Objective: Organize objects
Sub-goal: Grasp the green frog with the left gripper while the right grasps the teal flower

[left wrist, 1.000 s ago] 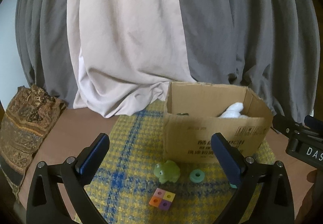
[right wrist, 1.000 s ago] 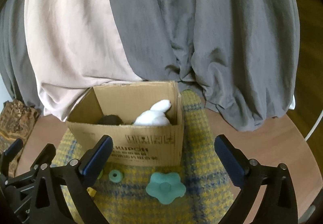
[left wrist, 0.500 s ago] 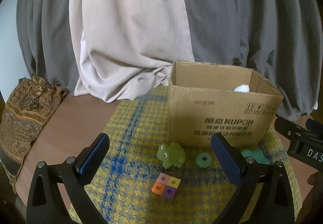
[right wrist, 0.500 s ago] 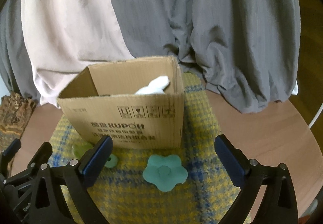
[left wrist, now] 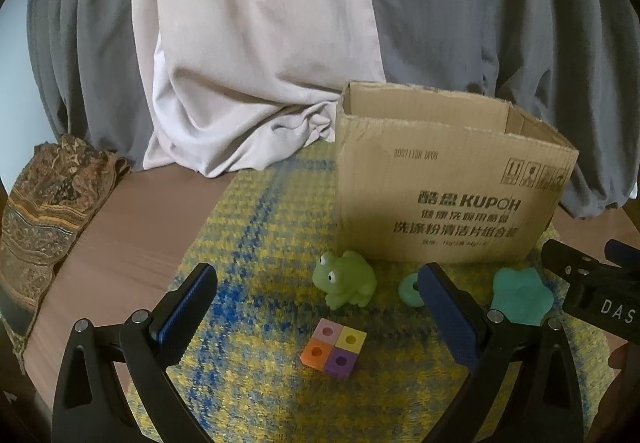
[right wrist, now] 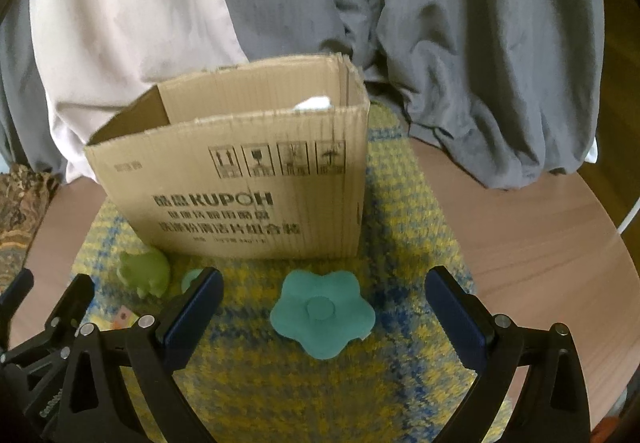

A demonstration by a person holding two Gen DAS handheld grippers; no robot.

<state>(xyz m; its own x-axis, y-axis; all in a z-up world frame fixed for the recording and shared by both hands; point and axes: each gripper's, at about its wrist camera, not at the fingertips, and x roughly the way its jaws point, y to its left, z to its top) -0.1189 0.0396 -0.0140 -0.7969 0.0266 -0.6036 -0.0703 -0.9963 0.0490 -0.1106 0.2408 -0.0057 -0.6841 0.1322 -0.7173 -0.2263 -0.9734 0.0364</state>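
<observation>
An open cardboard box (left wrist: 448, 187) (right wrist: 256, 183) stands on a yellow and blue mat (left wrist: 260, 223) (right wrist: 404, 211). A bit of a white soft thing (right wrist: 314, 104) shows over its rim. In front of it lie a green frog toy (left wrist: 346, 278) (right wrist: 146, 270), a teal ring (left wrist: 410, 287) (right wrist: 190, 279), a four-colour square block (left wrist: 334, 348) and a teal flower-shaped piece (left wrist: 520, 293) (right wrist: 322, 313). My left gripper (left wrist: 318, 313) hangs open low over the block and frog. My right gripper (right wrist: 322, 317) is open with the flower piece between its fingers, not touching.
The mat lies on a round brown table (right wrist: 540, 227) (left wrist: 132, 243). Grey and beige curtains (left wrist: 260, 43) hang behind the box. A patterned cloth (left wrist: 44, 211) drapes over the table's left edge. The right gripper's body (left wrist: 592, 291) shows at the right of the left wrist view.
Both grippers have come down and closer to the mat. The box's inside has dropped out of sight, and the toys in front look larger. Both stayed open.
</observation>
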